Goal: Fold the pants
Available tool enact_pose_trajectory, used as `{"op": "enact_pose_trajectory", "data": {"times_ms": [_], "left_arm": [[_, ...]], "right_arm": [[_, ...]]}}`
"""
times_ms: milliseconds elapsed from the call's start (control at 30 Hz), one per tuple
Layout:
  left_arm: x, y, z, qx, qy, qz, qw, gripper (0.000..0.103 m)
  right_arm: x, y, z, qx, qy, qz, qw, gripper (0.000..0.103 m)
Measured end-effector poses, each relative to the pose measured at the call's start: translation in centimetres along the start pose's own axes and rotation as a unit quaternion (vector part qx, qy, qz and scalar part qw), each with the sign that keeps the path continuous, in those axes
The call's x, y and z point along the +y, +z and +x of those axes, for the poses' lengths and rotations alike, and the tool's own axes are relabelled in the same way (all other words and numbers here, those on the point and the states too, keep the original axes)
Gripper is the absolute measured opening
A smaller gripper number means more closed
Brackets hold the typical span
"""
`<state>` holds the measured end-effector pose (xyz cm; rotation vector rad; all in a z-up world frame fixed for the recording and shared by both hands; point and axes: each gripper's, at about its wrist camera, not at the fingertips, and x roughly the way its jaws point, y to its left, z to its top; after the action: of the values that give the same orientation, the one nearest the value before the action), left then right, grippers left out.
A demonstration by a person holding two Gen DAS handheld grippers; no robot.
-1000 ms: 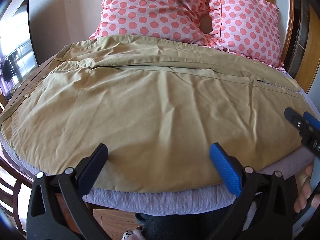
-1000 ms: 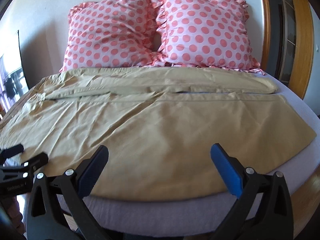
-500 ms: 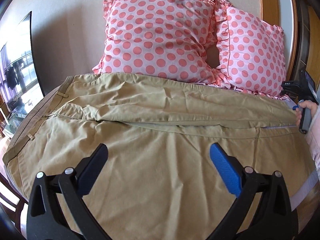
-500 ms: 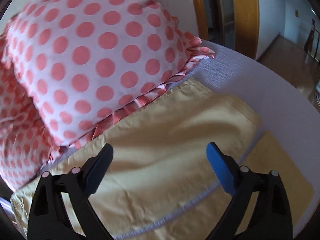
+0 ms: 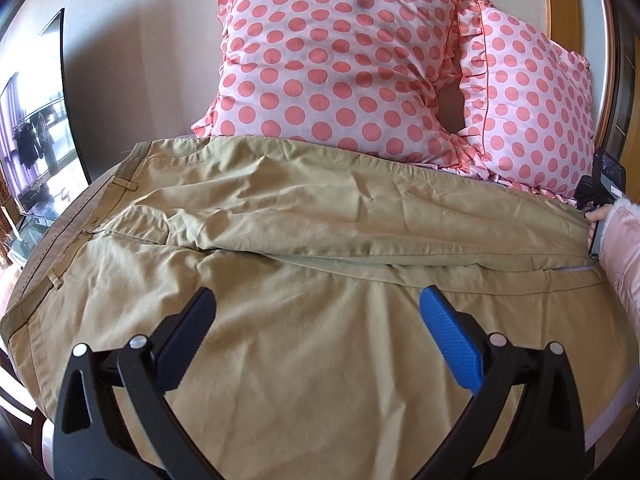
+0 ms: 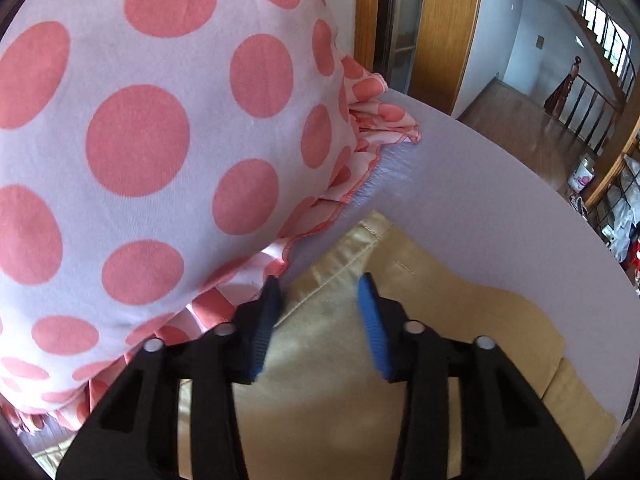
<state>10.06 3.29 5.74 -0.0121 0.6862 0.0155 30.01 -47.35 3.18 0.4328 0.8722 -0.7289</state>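
In the left wrist view, far to the left of the left gripper (image 5: 316, 316), a dark screen (image 5: 38, 128) leans by the wall. Ahead of that gripper and to its left lies the waistband (image 5: 52, 236) of the tan pants (image 5: 280, 240), with belt loops showing along it. The pants are spread flat across the bed, filling the space under and ahead of the left gripper, which hovers above the near leg with its jaws spread wide and nothing between them. One of its fingers (image 5: 188, 340) is black on the side that shows; the other carries a blue ribbed pad. Beyond the gripper the far leg lies rumpled, its edge overlapping the near one along a long seam. Past the pants, two pink polka-dot pillows (image 5: 340, 64) stand against the wall. At the right edge, level with the far leg's hem, a hand in a pink sleeve (image 5: 620, 240) holds the other tool.

In the right wrist view, a polka-dot pillow (image 6: 140, 128) bulks up on the left of the right gripper (image 6: 320, 292), its frill touching the left finger. The right gripper's jaws stand at a narrow gap, straddling the hem corner (image 6: 372, 228) of the pant leg; whether the pads press the cloth cannot be told. To the right lies bare lilac bed sheet (image 6: 500, 220), and further right a wooden door frame (image 6: 448, 28) and stair railing (image 6: 592, 92).
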Motion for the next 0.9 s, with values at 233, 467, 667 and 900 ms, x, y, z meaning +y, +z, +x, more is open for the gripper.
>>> {"op": "enact_pose_trajectory", "data": {"times_ms": [233, 467, 667, 900], "left_arm": [[1.8, 0.2, -1.7, -0.029, -0.044, -0.030, 0.9982, 0.101], [5.3, 3.8, -1.8, -0.072, -0.057, -0.061, 0.9939, 0.101], [9.1, 6.5, 1.6, -0.050, -0.096, -0.139, 0.9843, 0.101], [12.7, 8.9, 6.3, 0.000, -0.074, -0.195, 0.9779, 0.101]], "right_arm": [[-10.5, -5.1, -6.6, -0.013, 0.231, 0.110, 0.967, 0.004], [-20.4, -14.6, -13.5, -0.006, 0.336, 0.176, 0.925, 0.004], [-20.2, -14.3, -13.4, 0.018, 0.311, 0.166, 0.936, 0.037], [-21.3, -14.9, -12.0, 0.016, 0.315, 0.160, 0.935, 0.001]]}}
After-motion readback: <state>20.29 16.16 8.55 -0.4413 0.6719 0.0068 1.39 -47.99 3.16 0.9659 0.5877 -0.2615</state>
